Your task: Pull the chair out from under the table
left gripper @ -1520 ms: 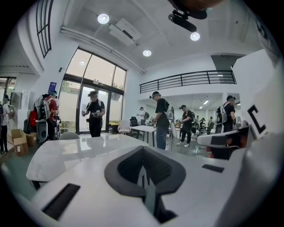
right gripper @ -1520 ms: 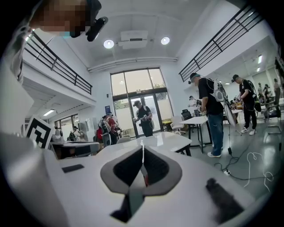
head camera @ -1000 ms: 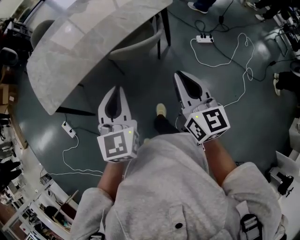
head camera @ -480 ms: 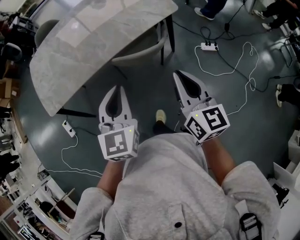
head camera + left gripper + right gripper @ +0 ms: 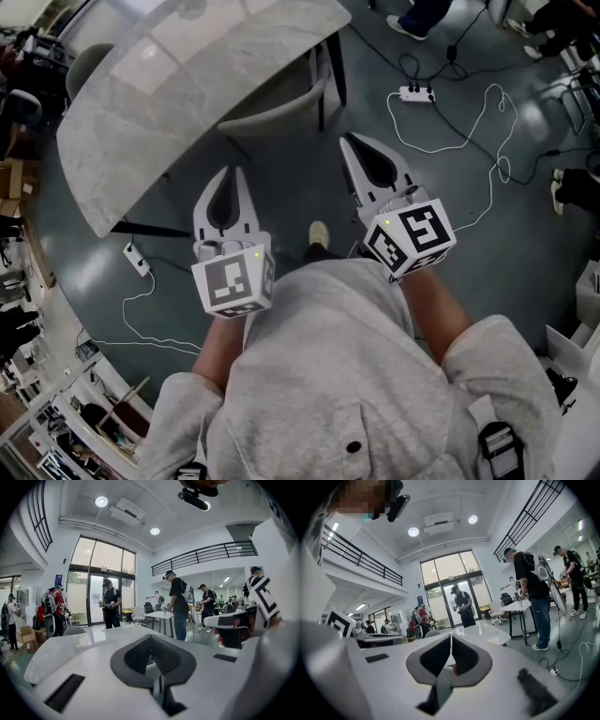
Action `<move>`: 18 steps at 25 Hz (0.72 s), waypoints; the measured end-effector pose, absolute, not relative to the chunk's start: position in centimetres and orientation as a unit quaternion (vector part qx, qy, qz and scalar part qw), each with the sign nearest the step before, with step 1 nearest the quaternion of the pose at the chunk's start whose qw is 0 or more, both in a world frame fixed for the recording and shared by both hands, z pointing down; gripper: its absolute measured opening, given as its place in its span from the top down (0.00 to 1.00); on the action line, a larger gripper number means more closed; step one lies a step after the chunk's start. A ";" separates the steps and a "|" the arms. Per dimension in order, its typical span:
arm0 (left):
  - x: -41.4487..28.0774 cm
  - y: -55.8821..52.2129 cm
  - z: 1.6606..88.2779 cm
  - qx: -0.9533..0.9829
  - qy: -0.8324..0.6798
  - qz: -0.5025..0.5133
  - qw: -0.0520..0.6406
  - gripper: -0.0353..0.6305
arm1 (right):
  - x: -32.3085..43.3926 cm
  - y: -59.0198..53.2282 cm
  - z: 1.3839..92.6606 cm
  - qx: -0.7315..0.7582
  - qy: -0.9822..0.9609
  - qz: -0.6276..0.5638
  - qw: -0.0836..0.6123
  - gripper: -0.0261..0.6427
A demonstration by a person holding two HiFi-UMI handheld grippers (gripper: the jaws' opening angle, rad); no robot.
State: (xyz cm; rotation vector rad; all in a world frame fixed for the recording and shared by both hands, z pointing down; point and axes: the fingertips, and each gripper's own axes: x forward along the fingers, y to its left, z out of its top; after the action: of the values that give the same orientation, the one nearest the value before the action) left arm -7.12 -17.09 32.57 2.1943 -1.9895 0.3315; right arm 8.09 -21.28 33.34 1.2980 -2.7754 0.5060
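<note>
- Chair (image 5: pixel 277 98) tucked under table (image 5: pixel 169 84), at 12 o'clock from both grippers and well apart from them.
- Left gripper (image 5: pixel 232 178) clenched on nothing; right gripper (image 5: pixel 352 142) likewise clenched and empty.
- Probably rigid and fairly heavy; likely slides over the floor (image 5: pixel 450 216) rather than lifts.
- Best gripped at the curved backrest rim, one gripper per side.

Hidden under table (image 5: pixel 187 84): most of chair (image 5: pixel 277 101), seat and legs covered, only curved back rim showing. Cut by top edge: far end of table, bystander (image 5: pixel 412 19) above the shins. Behind own torso: one foot, just one shoe (image 5: pixel 319 232) seen. Second chair (image 5: pixel 89 58) past table mostly covered too. Clutter (image 5: pixel 13 178) along left edge too small, too warped to name. Distant people (image 5: pixel 110 603) in gripper views too small for detail.
</note>
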 end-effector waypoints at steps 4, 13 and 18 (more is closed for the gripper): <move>-7.0 -17.2 32.3 0.734 -0.666 0.106 0.078 0.93 | 8.2 -21.5 33.3 0.419 -0.894 0.159 0.019 0.92; -8.8 -17.0 32.8 0.727 -0.672 0.107 0.087 0.93 | 6.6 -21.5 33.3 0.413 -0.897 0.152 0.028 0.92; -9.7 -18.0 33.8 0.731 -0.666 0.115 0.098 0.93 | 5.6 -22.5 34.1 0.415 -0.896 0.153 0.043 0.92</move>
State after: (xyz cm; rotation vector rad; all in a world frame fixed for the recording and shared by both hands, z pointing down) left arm -9.69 -18.05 33.80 2.1624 -1.9698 0.3394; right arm 5.60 -22.48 34.05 1.2704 -2.7399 0.4695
